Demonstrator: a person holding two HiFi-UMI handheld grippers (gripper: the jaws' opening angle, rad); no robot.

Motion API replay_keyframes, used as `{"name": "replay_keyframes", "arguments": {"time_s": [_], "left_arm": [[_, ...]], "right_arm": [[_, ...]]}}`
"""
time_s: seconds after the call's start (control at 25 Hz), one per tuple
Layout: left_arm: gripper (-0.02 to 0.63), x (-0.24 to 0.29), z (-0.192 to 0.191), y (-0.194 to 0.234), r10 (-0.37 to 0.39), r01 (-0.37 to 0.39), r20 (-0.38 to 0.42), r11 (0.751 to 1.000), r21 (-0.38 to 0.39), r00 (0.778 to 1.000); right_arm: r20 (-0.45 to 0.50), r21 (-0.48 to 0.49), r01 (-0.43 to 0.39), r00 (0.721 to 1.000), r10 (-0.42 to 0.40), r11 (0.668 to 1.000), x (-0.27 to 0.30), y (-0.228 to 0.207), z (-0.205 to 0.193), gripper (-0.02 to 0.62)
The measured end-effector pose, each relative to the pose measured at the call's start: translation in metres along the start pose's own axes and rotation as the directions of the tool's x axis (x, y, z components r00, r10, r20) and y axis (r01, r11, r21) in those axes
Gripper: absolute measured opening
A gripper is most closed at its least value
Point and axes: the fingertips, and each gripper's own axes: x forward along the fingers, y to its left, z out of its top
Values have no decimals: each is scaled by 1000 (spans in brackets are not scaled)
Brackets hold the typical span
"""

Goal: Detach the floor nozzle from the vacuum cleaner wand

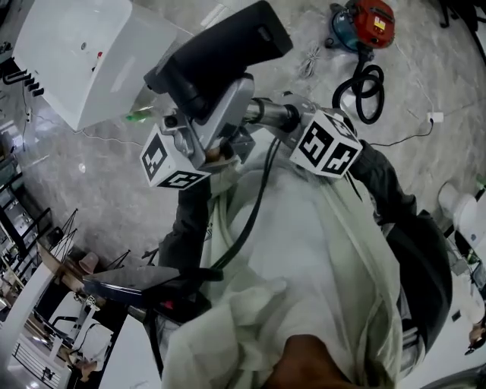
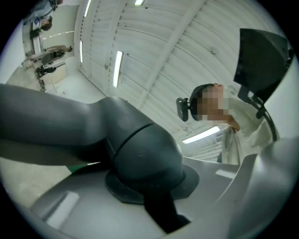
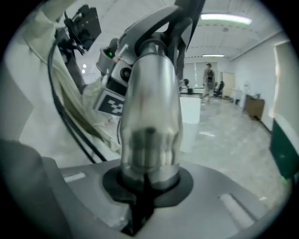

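left gripper (image 2: pixel 150 187) is clamped part-shut on the dark grey neck of the floor nozzle (image 1: pixel 225 47), which is held up at far centre. right gripper (image 3: pixel 145 186) is closed narrow on the silver wand (image 3: pixel 152 100), just r of the nozzle.

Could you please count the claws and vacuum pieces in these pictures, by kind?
Claws: 2, the left claw and the right claw
Nozzle: 1
Wand: 1
Vacuum on the floor: 1
Total: 5
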Motion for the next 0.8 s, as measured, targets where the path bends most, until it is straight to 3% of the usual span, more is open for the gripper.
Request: {"name": "replay_keyframes", "arguments": {"time_s": [0.04,0.08,0.12,0.2,0.24,0.28,0.32,0.36,0.4,0.44,0.48,0.52,0.56,0.6,0.64,0.68,0.72,0.8], "left_arm": [[74,1,-2,-10,-68,68,-2,998,15,998],[75,3,-6,-20,-142,142,-8,990,26,990],[75,3,-11,-30,-218,218,-17,975,31,976],[77,2,-21,-49,-357,358,-31,934,27,934],[77,2,-25,-55,-404,404,-33,914,18,914],[77,2,-27,-56,-425,425,-30,905,7,905],[77,3,-28,-53,-416,416,-22,909,-6,909],[75,6,-27,-46,-379,378,-11,925,-23,925],[74,9,-25,-36,-321,321,2,946,-41,947],[74,11,-22,-24,-253,254,14,966,-57,967],[72,12,-19,-11,-176,177,20,982,-70,984],[71,11,-17,3,-89,90,19,993,-81,996],[69,9,-17,16,0,1,12,996,-93,1000],[67,7,-18,26,74,-74,4,992,-100,997],[67,5,-20,30,125,-124,-4,987,-102,992],[67,4,-21,32,155,-155,-9,983,-100,988],[66,3,-22,33,175,-175,-13,980,-97,985],[66,2,-21,38,198,-198,-16,975,-97,980]], "right_arm": [[13,-8,-122,992,122,993,-3,10,-2,38],[23,-17,-254,967,255,967,-8,19,-6,38],[31,-26,-391,919,392,920,-15,30,-10,38],[43,-38,-629,775,630,776,-31,50,-19,38],[49,-39,-711,701,712,703,-38,58,-23,38],[55,-35,-763,643,764,645,-43,62,-24,38],[62,-27,-789,611,789,613,-45,63,-25,38],[68,-14,-790,611,788,613,-44,61,-24,38],[72,5,-763,645,761,647,-41,56,-21,37],[69,30,-706,708,703,708,-36,49,-19,37],[53,58,-611,792,609,790,-28,39,-17,37],[23,82,-470,883,470,879,-20,26,-17,37],[-16,96,-288,957,291,953,-13,10,-18,37],[-53,93,-94,994,99,991,-7,-4,-20,35],[-81,77,75,994,-68,994,-6,-16,-23,35],[-100,58,198,976,-192,978,-6,-24,-26,35],[-112,43,276,956,-270,960,-7,-30,-29,35],[-117,29,306,946,-301,951,-7,-35,-29,35]]}}
